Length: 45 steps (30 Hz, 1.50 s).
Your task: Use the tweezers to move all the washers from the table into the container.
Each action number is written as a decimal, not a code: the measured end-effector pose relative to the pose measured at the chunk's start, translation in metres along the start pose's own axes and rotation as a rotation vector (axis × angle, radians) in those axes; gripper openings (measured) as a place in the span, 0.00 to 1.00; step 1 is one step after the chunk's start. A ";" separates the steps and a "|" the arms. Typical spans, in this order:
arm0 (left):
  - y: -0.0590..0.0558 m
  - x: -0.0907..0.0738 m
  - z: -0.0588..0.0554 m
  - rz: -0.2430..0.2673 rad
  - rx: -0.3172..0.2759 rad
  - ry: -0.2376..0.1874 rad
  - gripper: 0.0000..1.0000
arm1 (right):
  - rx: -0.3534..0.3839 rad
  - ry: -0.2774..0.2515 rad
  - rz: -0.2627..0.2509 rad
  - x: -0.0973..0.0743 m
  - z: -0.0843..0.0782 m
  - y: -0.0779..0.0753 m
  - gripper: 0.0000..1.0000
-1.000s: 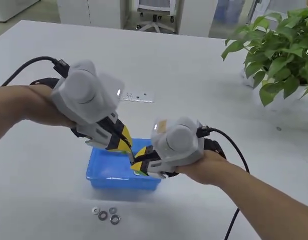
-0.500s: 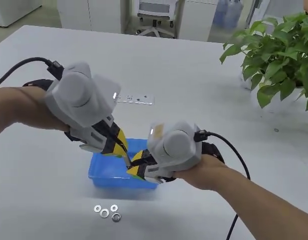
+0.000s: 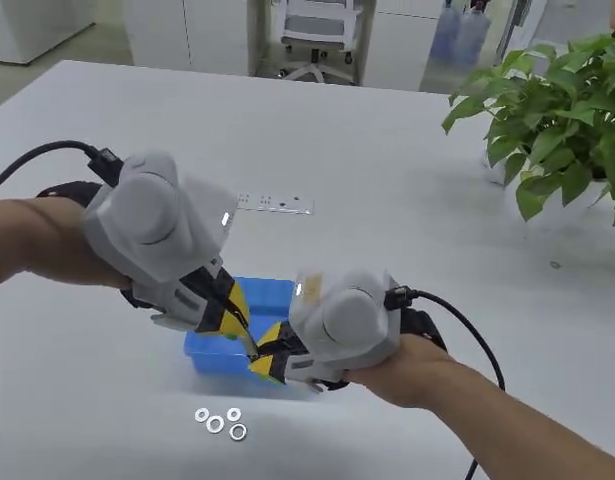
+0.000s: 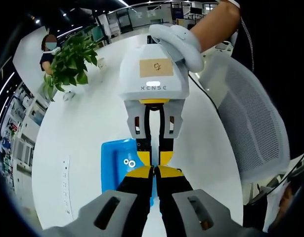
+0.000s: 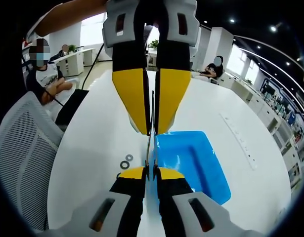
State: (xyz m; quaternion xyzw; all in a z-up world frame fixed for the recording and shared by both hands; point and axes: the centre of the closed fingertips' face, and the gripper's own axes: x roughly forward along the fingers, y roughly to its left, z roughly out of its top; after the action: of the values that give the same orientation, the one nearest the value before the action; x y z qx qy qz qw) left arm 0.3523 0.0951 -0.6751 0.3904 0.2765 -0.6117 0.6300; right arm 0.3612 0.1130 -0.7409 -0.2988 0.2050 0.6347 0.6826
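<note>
Both grippers have drawn nearer, from over the blue container point(image 3: 265, 294) toward its near edge. Left gripper point(image 3: 231, 313) and right gripper point(image 3: 268, 362) meet tip to tip, each with jaws pressed together on the thin tweezers point(image 5: 150, 150). Whether the tweezers' tips are spread cannot be told. Three washers point(image 3: 219, 422) lie clustered on the white table point(image 3: 387, 180), just near of the container.

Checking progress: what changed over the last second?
The left gripper and right gripper, both shut on the tweezers, have drifted from the middle of the blue container toward its near edge, nearer the washers. Nothing grabbed or released; the four washers lie as before.
</note>
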 end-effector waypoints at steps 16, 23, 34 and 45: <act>-0.020 0.011 -0.012 -0.011 -0.021 0.011 0.07 | -0.001 0.009 0.033 0.012 -0.008 0.024 0.10; -0.029 0.013 -0.018 -0.012 -0.031 0.014 0.07 | -0.003 0.011 0.043 0.018 -0.010 0.032 0.10; -0.042 0.019 -0.024 -0.027 -0.045 0.025 0.07 | 0.006 0.012 0.069 0.028 -0.015 0.045 0.10; -0.049 0.025 -0.030 -0.040 -0.052 0.037 0.07 | 0.020 0.015 0.086 0.034 -0.020 0.054 0.11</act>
State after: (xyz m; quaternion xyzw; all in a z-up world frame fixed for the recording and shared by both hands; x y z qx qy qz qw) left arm 0.3102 0.1091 -0.7196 0.3796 0.3119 -0.6093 0.6224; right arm 0.3138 0.1257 -0.7859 -0.2878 0.2291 0.6590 0.6561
